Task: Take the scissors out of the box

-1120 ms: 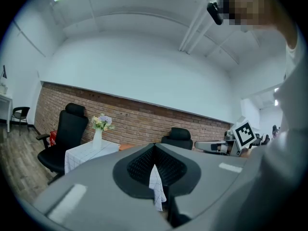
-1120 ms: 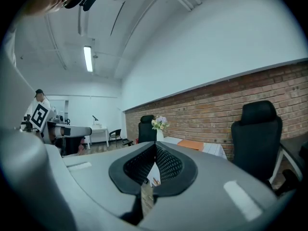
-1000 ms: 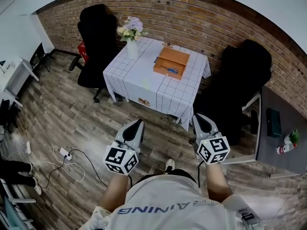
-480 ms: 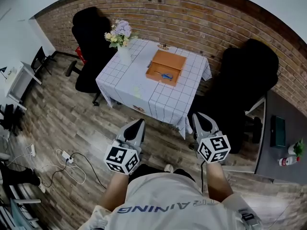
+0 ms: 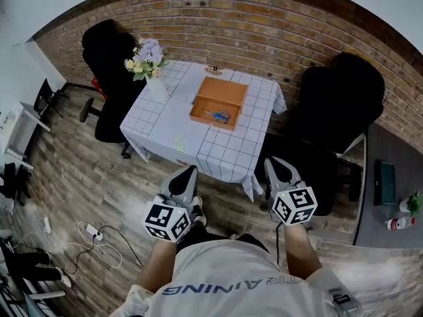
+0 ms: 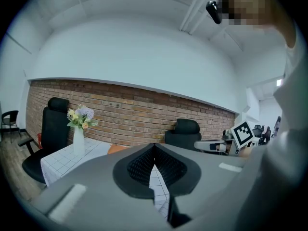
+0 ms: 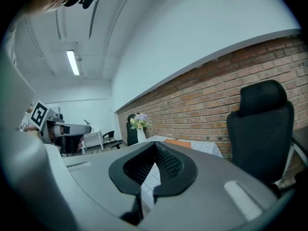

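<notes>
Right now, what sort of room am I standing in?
Probably an office or studio: a brick wall, black office chairs beside a cloth-covered table, and a desk at the right.

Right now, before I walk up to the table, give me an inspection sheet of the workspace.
Surface: table with a checked cloth, ahead of both claws.
Job's things: open wooden box on the table; blue-handled scissors lie inside it.
Clutter: vase of flowers at the table's left corner; small object at the far edge, too small to tell.
Claws: left claw and right claw both shut, empty, short of the table.
Cables: power strip and cables on the floor at left.
Surroundings: brick wall behind; a black chair left of the table, another right; dark desk far right.
</notes>
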A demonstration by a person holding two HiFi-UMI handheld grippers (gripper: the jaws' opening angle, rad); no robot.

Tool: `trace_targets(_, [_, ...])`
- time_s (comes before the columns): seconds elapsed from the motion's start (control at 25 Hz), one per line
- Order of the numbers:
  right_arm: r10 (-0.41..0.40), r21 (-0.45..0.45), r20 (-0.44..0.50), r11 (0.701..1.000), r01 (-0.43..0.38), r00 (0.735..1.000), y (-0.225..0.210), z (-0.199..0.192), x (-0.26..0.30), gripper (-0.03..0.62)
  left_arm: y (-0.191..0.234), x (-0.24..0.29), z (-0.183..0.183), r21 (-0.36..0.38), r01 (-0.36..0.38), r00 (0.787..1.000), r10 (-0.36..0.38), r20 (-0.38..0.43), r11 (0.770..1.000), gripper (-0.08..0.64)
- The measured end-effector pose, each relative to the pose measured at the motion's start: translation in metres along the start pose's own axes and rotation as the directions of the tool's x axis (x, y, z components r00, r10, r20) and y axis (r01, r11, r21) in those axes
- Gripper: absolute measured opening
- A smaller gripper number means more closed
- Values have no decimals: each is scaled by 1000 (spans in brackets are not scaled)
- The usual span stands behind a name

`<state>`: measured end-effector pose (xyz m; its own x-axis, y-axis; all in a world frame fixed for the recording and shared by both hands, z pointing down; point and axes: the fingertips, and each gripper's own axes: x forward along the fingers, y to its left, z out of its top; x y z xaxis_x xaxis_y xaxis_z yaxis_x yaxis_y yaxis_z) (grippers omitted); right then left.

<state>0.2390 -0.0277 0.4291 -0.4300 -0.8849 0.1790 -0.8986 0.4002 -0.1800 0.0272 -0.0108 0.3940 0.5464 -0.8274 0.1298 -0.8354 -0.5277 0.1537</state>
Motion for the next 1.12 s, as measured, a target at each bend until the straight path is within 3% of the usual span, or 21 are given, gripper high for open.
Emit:
trace_targets(0.68, [-127,-42,-68,991,124,990,-4,36,172,14,156,122,38,-43,133,991,-134,-16,990,2])
trace_targets(1.0, [-229,-39,-112,973,226,967,-5,32,240,14,227,158,30,-76,176,982,-181,-58,981,2])
trace_targets(1.12, [-227,-45,-121,974,223,966,-5,31,258,14,239,167,23,-86,187,978,-194,-75,979,2])
